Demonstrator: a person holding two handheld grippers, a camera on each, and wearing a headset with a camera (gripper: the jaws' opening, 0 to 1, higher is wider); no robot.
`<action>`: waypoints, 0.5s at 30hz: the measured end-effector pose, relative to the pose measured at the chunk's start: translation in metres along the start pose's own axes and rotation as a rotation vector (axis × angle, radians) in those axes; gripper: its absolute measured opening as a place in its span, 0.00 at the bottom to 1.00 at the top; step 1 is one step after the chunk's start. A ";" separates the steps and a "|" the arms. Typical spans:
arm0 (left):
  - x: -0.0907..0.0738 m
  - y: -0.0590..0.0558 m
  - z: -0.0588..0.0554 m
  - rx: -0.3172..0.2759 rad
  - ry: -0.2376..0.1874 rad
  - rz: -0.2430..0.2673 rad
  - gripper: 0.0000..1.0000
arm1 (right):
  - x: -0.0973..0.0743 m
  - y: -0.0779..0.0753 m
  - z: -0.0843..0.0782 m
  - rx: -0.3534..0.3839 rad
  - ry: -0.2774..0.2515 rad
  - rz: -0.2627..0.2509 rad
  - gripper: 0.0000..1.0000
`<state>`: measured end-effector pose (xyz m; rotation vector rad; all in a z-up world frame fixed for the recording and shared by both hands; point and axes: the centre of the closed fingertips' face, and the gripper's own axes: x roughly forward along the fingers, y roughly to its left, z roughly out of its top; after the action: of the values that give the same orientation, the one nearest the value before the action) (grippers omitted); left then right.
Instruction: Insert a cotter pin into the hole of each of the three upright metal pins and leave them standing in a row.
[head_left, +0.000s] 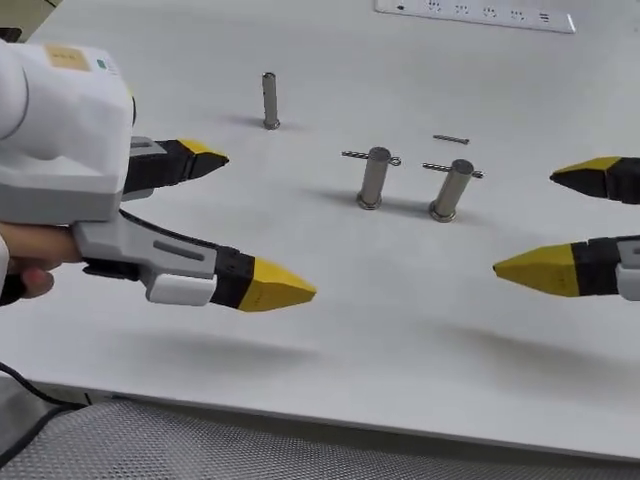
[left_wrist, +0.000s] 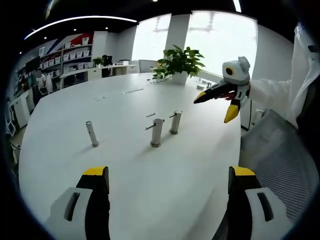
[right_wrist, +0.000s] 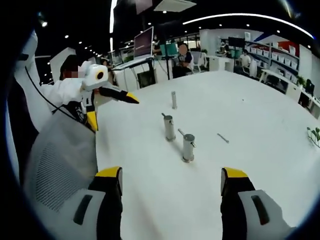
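Three upright metal pins stand on the white table (head_left: 330, 350). The far-left pin (head_left: 270, 100) (left_wrist: 91, 133) (right_wrist: 174, 100) is bare. The middle pin (head_left: 374, 178) (left_wrist: 157, 132) (right_wrist: 169, 127) and the right pin (head_left: 452, 190) (left_wrist: 175, 122) (right_wrist: 188, 147) each have a cotter pin through the top. A loose cotter pin (head_left: 451, 139) (left_wrist: 150, 115) (right_wrist: 223, 138) lies flat behind the right pin. My left gripper (head_left: 250, 222) (left_wrist: 168, 175) hovers open at the left, short of the pins. On the right, my right gripper (head_left: 527, 222) (right_wrist: 171, 175) is open too, holding nothing.
A white power strip (head_left: 475, 12) lies at the table's far edge. A grey mesh chair (head_left: 150, 440) sits below the near edge, with a black cable (head_left: 20, 400) beside it. A potted plant (left_wrist: 180, 62) stands at the table's far end.
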<state>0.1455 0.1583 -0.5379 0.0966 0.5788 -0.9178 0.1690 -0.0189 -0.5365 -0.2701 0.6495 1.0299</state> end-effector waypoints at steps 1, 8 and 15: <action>0.000 0.000 0.000 -0.002 -0.001 0.001 0.99 | -0.001 0.000 -0.001 0.010 -0.001 -0.006 0.81; -0.006 0.006 0.002 -0.031 -0.026 0.032 0.99 | -0.005 0.005 -0.009 0.080 -0.004 -0.025 0.90; -0.017 0.028 0.010 -0.066 -0.075 0.094 0.99 | -0.003 0.020 -0.021 0.106 0.042 -0.025 0.98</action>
<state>0.1636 0.1850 -0.5251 0.0301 0.5301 -0.8071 0.1427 -0.0213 -0.5493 -0.2070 0.7348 0.9647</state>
